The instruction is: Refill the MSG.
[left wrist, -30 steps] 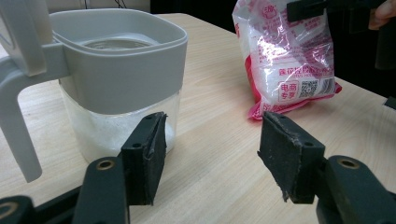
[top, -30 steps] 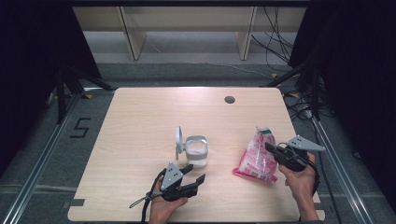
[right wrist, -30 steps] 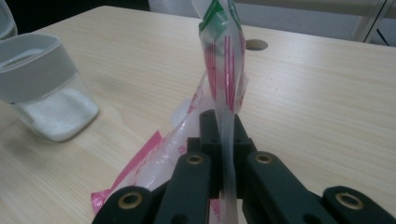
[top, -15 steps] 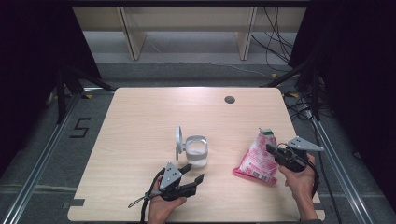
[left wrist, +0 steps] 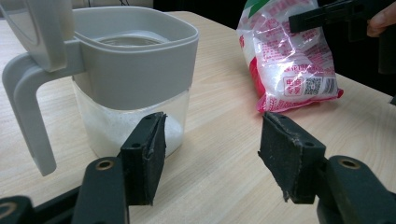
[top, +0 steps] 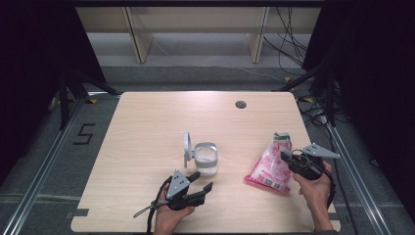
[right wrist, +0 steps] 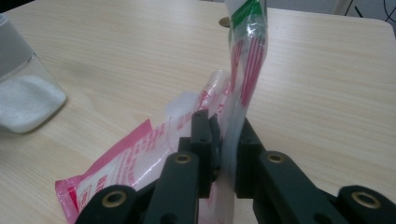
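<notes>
Resting low on the near part of a pale wooden table (top: 147, 127), the left gripper (top: 201, 182) sits in a person's left hand (top: 169, 218), just in front of a clear container (top: 205, 159) that serves here as the landmark. Its jaws stand spread apart with bare tabletop between them; in the left gripper view the two black pads (left wrist: 149, 154) frame the lower right corner of the container without touching it.

That container stands upright near the table's middle. It has a grey square rim, a grey handle (left wrist: 28, 116) on its left side, and a grey lid (top: 187, 145) flipped up and standing on edge above the handle. White granules (left wrist: 116, 130) fill its lower part.

To the right of the container, well apart from it, a pink and white plastic bag (top: 269, 169) with a green top strip lies slumped on the table, its bottom on the wood and its neck raised upright.

Right of the bag, the right gripper (top: 288, 157) is held in the person's right hand (top: 313, 188). Its jaws are nearly together, with the thin neck of the bag (right wrist: 245, 65) between them; they have just been easing open slightly, and the film stands in the narrow gap. Whether the pads are pressing on it cannot be told.

A small dark round hole (top: 240, 104) marks the table far behind the container, to its right.
</notes>
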Available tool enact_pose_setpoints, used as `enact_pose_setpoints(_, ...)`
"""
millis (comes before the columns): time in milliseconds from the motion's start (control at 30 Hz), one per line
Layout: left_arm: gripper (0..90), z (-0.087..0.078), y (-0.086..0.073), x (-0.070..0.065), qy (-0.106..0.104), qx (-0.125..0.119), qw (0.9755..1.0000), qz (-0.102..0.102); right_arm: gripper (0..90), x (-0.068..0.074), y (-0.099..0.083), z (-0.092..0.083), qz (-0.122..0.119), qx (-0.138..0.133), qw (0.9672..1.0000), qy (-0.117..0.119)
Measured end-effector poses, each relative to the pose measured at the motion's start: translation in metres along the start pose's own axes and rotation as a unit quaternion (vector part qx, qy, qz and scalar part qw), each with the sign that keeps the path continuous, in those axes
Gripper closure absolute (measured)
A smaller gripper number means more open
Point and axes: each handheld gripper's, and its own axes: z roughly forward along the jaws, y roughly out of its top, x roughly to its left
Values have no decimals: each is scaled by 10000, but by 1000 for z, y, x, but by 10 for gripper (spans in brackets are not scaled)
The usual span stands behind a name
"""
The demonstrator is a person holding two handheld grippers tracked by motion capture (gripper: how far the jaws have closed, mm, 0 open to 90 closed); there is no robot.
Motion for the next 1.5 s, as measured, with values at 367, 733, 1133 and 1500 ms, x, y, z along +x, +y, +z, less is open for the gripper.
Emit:
enact_pose_setpoints(367, 400, -1, -1, 1, -10, -30, 10000, -6, 715, -3, -1, 0, 89, 39, 9996, -263)
enact_pose_setpoints(733, 399, -3, -2, 4, 70, -43, 9998, -155, 558, -5, 0, -9, 98, -87, 9981, -598)
enact_pose_setpoints(1133, 389, -7, -1, 8, 68, -62, 10000, -37, 415, 5, 8, -22, 332, -368, 9948, -890)
enact_pose_setpoints(1500, 381, -14, 0, 15, 270, -4, 9996, -24, 385, 28, 13, -18, 70, -480, 9984, -289)
